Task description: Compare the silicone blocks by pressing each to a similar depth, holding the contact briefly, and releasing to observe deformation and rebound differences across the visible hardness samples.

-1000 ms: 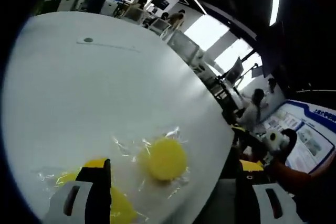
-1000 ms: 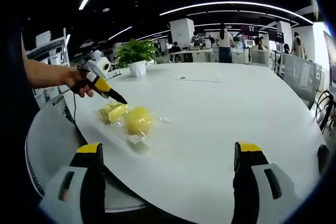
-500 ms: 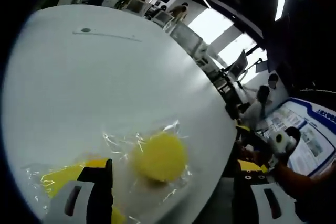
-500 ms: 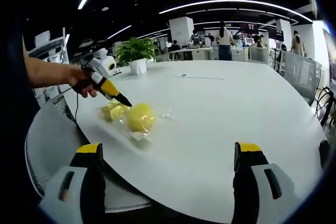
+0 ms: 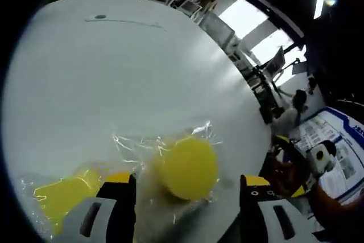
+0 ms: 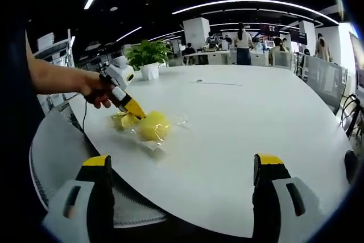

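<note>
Closer now, left gripper (image 5: 185, 197) jaws partly hide bagged round block (image 5: 187, 167)

A potted plant (image 6: 148, 58) stands on the white table (image 6: 239, 123).

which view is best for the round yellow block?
Left gripper view: the round yellow block is close and large, in its clear wrap, between the left gripper jaws. In the right gripper view it is small and far, partly behind the left gripper.
</note>
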A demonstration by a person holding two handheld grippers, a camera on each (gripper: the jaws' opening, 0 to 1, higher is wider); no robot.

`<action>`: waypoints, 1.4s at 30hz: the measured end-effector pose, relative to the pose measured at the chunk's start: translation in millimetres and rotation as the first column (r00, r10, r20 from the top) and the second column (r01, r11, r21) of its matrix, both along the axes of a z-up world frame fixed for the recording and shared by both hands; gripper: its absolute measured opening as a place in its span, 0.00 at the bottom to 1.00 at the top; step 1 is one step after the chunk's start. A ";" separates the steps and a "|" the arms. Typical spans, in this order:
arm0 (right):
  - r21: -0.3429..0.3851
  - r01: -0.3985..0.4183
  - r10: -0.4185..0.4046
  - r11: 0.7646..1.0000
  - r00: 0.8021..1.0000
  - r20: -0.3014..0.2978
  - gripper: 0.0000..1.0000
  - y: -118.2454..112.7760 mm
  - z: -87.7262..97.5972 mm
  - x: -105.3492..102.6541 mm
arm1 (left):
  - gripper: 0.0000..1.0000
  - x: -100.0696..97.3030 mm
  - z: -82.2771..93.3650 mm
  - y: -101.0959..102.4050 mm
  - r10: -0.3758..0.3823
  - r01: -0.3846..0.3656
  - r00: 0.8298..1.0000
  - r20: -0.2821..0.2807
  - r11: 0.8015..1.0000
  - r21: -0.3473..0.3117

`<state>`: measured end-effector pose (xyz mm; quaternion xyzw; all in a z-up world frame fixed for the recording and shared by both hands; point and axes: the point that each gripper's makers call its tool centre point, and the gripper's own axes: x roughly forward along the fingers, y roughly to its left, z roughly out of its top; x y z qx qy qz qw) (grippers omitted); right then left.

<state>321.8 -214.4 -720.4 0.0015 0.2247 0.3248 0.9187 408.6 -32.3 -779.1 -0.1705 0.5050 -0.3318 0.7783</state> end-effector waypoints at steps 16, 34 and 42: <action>-0.001 0.009 -0.009 1.000 1.000 0.003 0.97 2.2 0.2 1.6 | 0.41 17.5 -12.0 -12.8 -0.085 0.069 0.954 0.287 0.995 0.065; -0.020 0.007 -0.007 1.000 1.000 0.011 0.97 -0.1 1.8 2.0 | 0.09 17.9 -5.7 -16.2 0.010 -0.002 0.978 0.209 0.999 -0.039; 0.002 0.000 0.000 1.000 1.000 0.001 0.97 5.5 4.6 3.6 | 0.04 11.0 2.7 -22.9 -0.025 0.039 0.967 0.255 0.998 -0.050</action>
